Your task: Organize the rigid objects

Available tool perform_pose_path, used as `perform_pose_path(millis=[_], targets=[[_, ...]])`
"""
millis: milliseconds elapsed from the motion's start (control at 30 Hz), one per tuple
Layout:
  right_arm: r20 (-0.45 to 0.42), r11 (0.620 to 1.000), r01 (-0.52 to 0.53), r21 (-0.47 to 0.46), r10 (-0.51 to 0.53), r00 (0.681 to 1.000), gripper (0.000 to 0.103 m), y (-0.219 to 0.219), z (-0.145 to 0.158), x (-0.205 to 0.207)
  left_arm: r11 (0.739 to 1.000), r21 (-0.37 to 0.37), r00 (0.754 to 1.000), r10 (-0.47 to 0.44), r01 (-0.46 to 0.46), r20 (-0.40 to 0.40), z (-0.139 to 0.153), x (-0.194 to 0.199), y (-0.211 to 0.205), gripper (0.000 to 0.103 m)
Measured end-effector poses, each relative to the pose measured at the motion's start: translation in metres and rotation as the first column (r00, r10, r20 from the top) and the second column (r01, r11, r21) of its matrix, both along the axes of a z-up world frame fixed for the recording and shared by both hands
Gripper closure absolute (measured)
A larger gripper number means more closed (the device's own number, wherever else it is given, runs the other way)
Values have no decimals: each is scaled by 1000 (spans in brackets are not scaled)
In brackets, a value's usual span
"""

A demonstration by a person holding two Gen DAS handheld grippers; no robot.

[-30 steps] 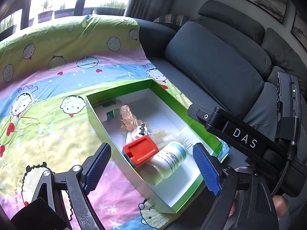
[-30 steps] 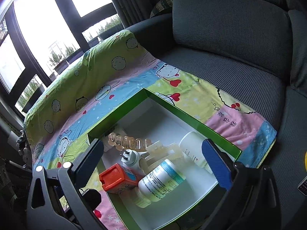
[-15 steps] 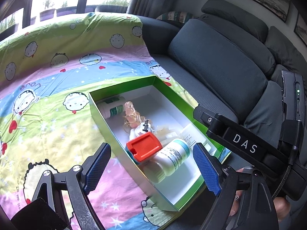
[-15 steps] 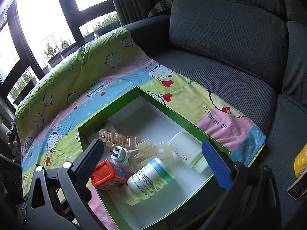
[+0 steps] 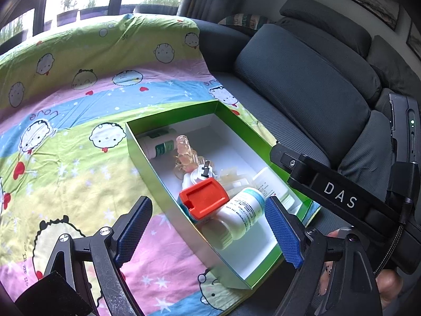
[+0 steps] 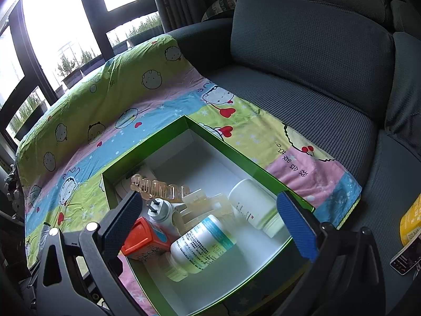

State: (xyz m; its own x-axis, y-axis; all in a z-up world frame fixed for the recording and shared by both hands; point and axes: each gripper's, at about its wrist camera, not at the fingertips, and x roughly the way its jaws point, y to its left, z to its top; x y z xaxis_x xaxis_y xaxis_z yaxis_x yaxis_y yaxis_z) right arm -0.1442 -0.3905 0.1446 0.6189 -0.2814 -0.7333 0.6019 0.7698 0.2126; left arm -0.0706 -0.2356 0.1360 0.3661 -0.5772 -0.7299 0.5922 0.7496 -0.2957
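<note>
Grey sofa cushions point(image 6: 302, 52) carry a cartoon-print sheet point(image 5: 79, 105), and on it sits the green box point(image 5: 147, 163). Inside we see a teal-banded white bottle point(image 5: 244, 210) lying on its side, touching an orange-capped container point(image 5: 204, 201), with a clear hair clip point(image 6: 158, 188) behind them. We hold the left claw point(image 5: 208, 234) and the right claw point(image 6: 210, 231) above the box, both spread wide with nothing between the fingers.
</note>
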Motion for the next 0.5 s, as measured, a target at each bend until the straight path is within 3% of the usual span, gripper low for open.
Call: perform_pose_path(millis=[500], targets=[[-31, 1000, 4, -19, -4, 1000, 1, 2, -2, 2, 1000, 2, 1000, -19, 20, -24, -8, -2, -4, 16]])
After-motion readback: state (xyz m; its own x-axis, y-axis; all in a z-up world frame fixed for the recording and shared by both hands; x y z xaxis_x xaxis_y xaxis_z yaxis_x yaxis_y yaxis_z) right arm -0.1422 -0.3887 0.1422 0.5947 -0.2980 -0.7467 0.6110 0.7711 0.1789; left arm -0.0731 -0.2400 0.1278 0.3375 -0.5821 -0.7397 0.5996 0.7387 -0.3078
